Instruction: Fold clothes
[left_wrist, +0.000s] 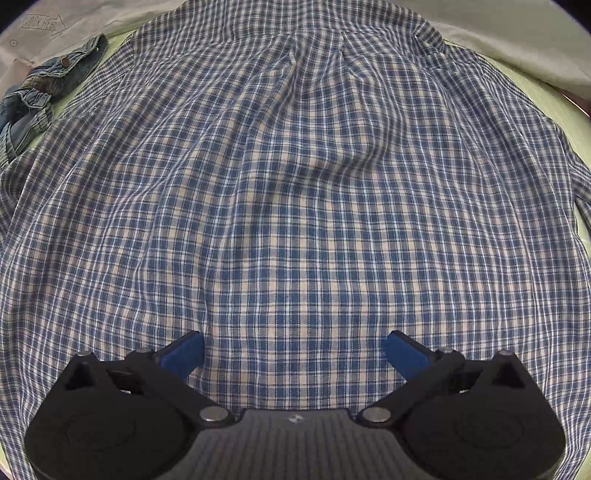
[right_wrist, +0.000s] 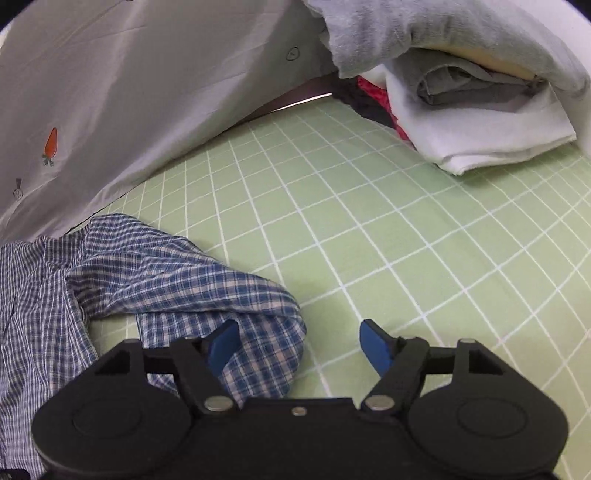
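A blue-and-white plaid shirt (left_wrist: 295, 184) lies spread flat with light wrinkles and fills nearly the whole left wrist view. My left gripper (left_wrist: 293, 341) hangs over the shirt's near part, open wide, with only flat fabric under the gap. In the right wrist view, one crumpled sleeve (right_wrist: 177, 280) of the shirt reaches out onto the green grid mat (right_wrist: 369, 221). My right gripper (right_wrist: 299, 328) is open over the sleeve's end. Its left finger (right_wrist: 225, 343) sits over the fabric and its right finger (right_wrist: 373, 347) over bare mat; the pads do not press on the cloth.
A crumpled denim garment (left_wrist: 40, 92) lies beside the shirt at the far left. A white sheet with a carrot print (right_wrist: 110, 92) rises behind the mat. A pile of folded clothes (right_wrist: 480, 110), grey and white with red beneath, sits at the far right.
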